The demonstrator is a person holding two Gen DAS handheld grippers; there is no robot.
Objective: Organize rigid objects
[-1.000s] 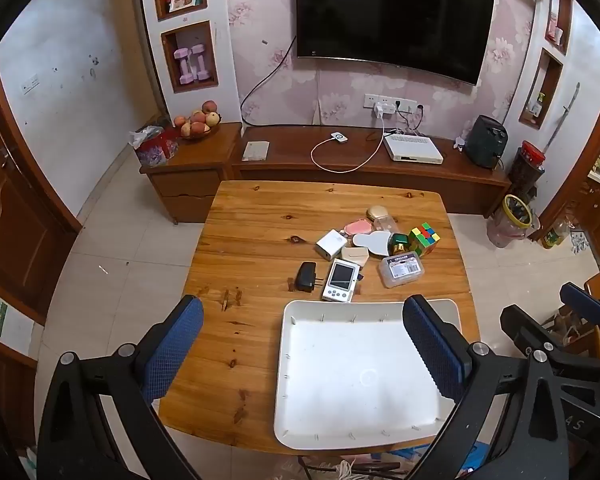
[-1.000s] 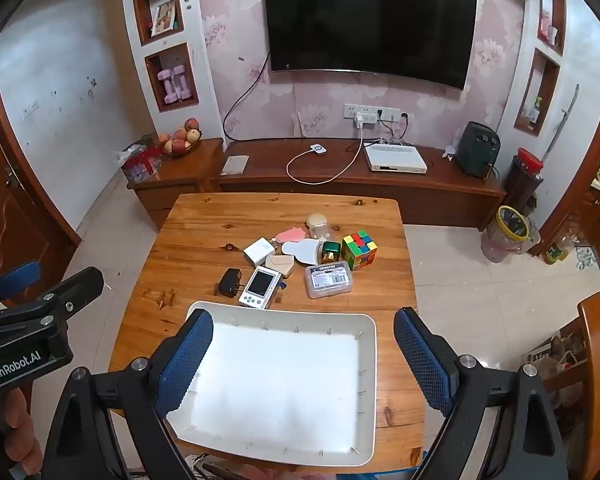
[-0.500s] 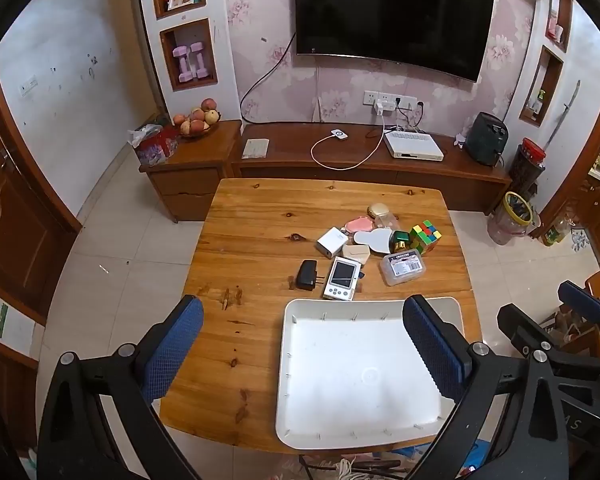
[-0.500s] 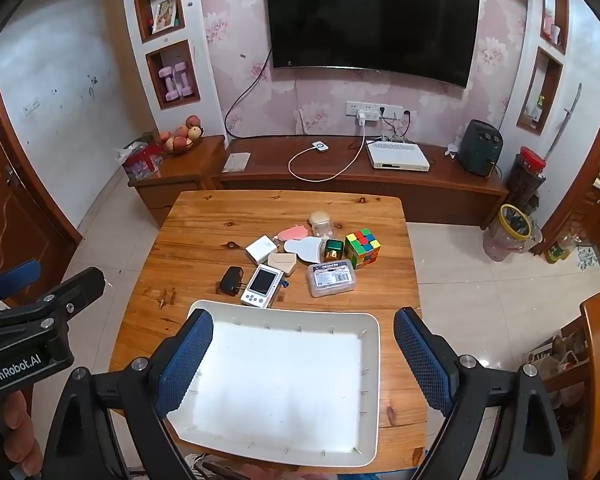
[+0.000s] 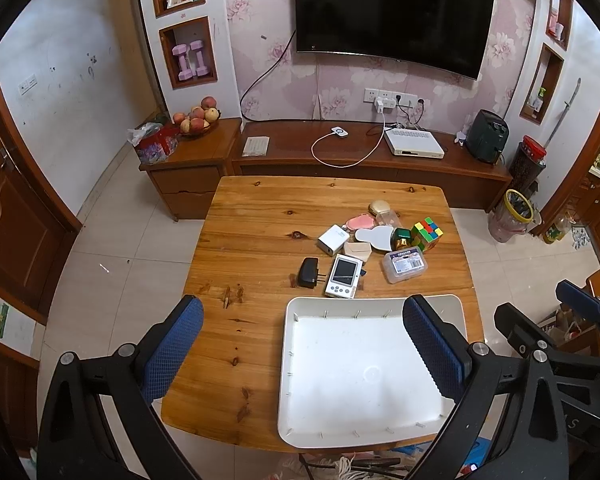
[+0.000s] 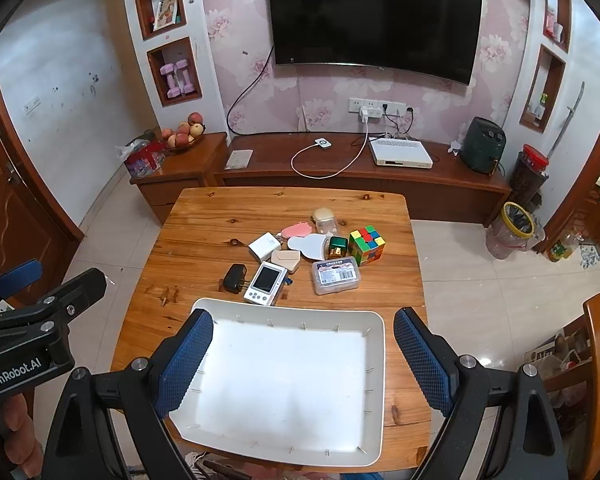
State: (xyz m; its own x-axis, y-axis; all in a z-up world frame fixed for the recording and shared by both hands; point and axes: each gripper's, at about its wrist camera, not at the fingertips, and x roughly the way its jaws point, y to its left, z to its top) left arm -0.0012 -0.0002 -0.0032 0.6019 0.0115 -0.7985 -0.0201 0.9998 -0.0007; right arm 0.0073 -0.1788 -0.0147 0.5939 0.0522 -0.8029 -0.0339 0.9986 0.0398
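Small rigid objects (image 5: 374, 246) cluster mid-table beyond an empty white tray (image 5: 300, 380); the left gripper (image 5: 302, 344) hangs wide open. From the right wrist, the right gripper (image 6: 302, 354) gapes above the tray, the cluster's farthest items hard to identify.

The wooden table (image 6: 204, 232) bears a white tray (image 6: 374, 380) at 6 o'clock; beyond it toward 12 lie a black charger (image 6: 234, 278), white handheld device (image 6: 266, 282), clear box (image 6: 335, 275) and colour cube (image 6: 367, 245).
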